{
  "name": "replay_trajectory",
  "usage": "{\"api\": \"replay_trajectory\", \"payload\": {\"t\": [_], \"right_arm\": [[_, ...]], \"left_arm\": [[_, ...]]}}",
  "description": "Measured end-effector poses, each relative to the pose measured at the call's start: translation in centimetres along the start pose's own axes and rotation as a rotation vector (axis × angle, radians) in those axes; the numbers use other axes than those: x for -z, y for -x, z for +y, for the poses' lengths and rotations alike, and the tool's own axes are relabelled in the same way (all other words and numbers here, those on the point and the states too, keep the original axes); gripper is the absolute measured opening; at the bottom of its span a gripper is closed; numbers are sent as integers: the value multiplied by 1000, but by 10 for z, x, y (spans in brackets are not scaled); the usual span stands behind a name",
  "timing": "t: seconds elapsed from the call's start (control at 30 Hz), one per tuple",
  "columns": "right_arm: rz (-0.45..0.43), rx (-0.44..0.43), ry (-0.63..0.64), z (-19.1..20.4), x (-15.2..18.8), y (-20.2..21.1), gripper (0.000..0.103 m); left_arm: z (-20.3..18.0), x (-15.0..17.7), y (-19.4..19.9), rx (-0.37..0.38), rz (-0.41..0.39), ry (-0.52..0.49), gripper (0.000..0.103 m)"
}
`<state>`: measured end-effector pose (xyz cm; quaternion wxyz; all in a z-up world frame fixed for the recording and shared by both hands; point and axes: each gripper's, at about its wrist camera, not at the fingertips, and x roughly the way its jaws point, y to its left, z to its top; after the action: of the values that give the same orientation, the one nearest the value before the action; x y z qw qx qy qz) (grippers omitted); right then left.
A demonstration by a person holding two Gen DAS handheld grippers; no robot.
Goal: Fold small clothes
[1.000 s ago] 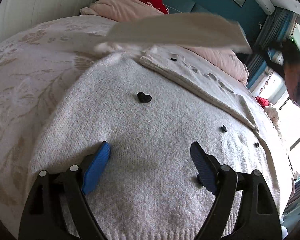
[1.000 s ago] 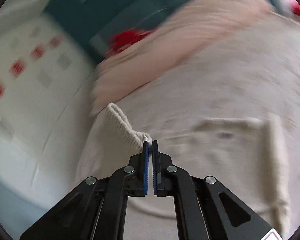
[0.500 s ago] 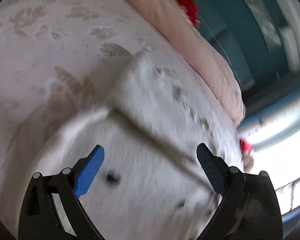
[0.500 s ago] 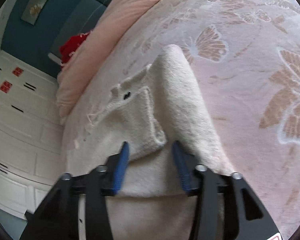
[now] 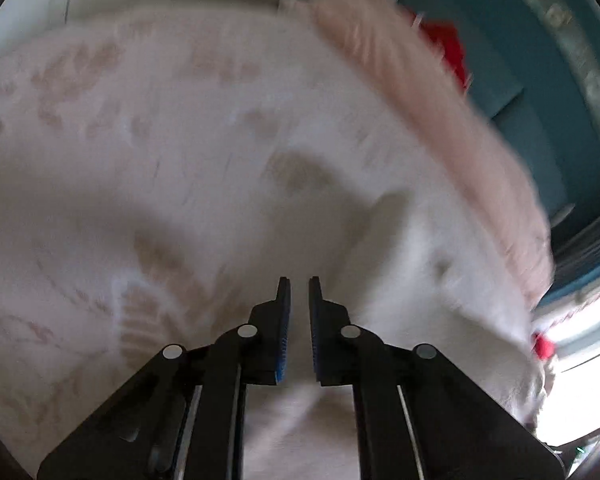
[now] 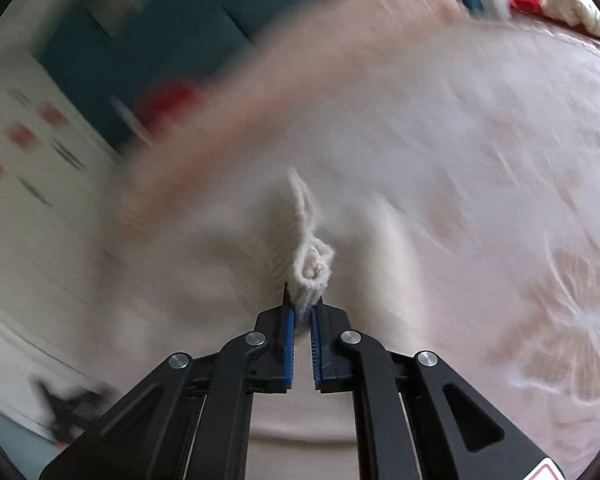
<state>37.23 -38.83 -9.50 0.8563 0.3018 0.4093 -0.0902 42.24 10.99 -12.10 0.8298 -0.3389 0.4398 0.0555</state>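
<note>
A small cream knit sweater (image 5: 440,280) lies on the flowered bedspread (image 5: 140,140); both views are motion-blurred. My left gripper (image 5: 299,292) has its blue pads nearly together at the sweater's left edge; whether cloth sits between them is unclear. My right gripper (image 6: 302,304) is shut on a bunched ribbed edge of the sweater (image 6: 312,268), which stands up from its pads.
A pink quilt (image 5: 440,120) runs along the far side of the bed, with something red (image 5: 452,48) behind it against a teal wall. White cabinet doors (image 6: 20,184) are at the left of the right wrist view.
Both grippers were open half a second ago; now both have closed. The right one has pinched the ribbed sweater edge. The left one moved to the sweater's left edge.
</note>
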Motion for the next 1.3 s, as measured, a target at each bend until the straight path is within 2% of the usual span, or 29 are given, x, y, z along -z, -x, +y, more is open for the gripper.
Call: {"api": "replay_trajectory", "payload": {"t": [0.03, 0.13, 0.17, 0.2, 0.23, 0.3, 0.37, 0.4, 0.47, 0.5, 0.53, 0.57, 0.63, 0.67, 0.73, 0.77, 0.87, 0.97, 1.03, 1.1, 1.17, 1.2, 1.23, 1.27, 1.3], "right_arm": [[86, 46, -13, -15, 9, -21, 5], [35, 1, -9, -18, 14, -16, 6], [38, -4, -10, -16, 11, -16, 6], [40, 1, 0, -15, 9, -17, 6], [39, 11, 10, -15, 13, -14, 6], [37, 4, -11, -16, 12, -15, 7], [31, -11, -41, -16, 16, -12, 7], [28, -21, -54, -16, 17, -11, 8], [28, -25, -65, -14, 18, -7, 9], [31, -23, -66, -11, 23, -2, 9], [40, -21, -58, -5, 20, -2, 9], [37, -23, -44, 2, 18, 0, 8], [-50, -111, 15, 23, 10, 26, 7], [-94, -166, 28, 33, 7, 42, 7], [-143, -200, 46, 38, 12, 56, 6], [-127, -130, 64, 32, 19, 47, 6], [68, 0, -26, -11, 42, -9, 5], [6, -86, -85, -18, 47, 11, 6], [-7, -83, -62, -12, 47, 20, 9], [-68, -1, -54, -11, 50, 39, 18], [-143, 2, -55, -6, 52, 60, 20], [-148, -9, -46, -2, 50, 61, 31], [-142, -12, -25, 3, 47, 60, 52], [-125, 3, 8, 9, 41, 54, 59], [-107, 36, 48, 18, 35, 42, 61]], "left_arm": [[6, 3, -7, -21, 29, 15, 6], [8, 14, 16, 67, -7, 51, 8], [4, 18, 30, 130, -17, 51, 11], [2, 22, 38, 174, -14, 60, 18], [-2, 28, 44, 211, 8, 79, 33], [-5, 38, 40, 247, 71, 135, 48], [-16, 42, 21, 266, 144, 160, 52], [-20, 42, 9, 251, 170, 162, 55], [-19, 36, -12, 189, 161, 220, 52], [-17, 32, -15, 192, 137, 243, 43], [-17, 23, -14, 190, 92, 255, 22], [-18, 17, -12, 188, 61, 253, 14], [-19, 5, 2, 216, -15, 232, 9], [-21, 0, 12, 211, -64, 200, 8], [-18, -1, 11, 154, -87, 115, 8], [-14, 2, 3, 123, -73, 84, 8], [-3, 13, -19, 43, -31, 18, 9], [-8, 20, -17, 31, -83, -78, 10], [-11, 26, -17, 21, -100, -121, 10], [-13, 29, -14, 22, -100, -141, 12], [-12, 29, -1, 50, -95, -151, 12], [-7, 32, 5, 63, -99, -157, 15], [-9, 32, 7, 66, -104, -172, 20], [-10, 34, 7, 58, -96, -192, 22], [-6, 36, 5, 51, -86, -201, 23]]}}
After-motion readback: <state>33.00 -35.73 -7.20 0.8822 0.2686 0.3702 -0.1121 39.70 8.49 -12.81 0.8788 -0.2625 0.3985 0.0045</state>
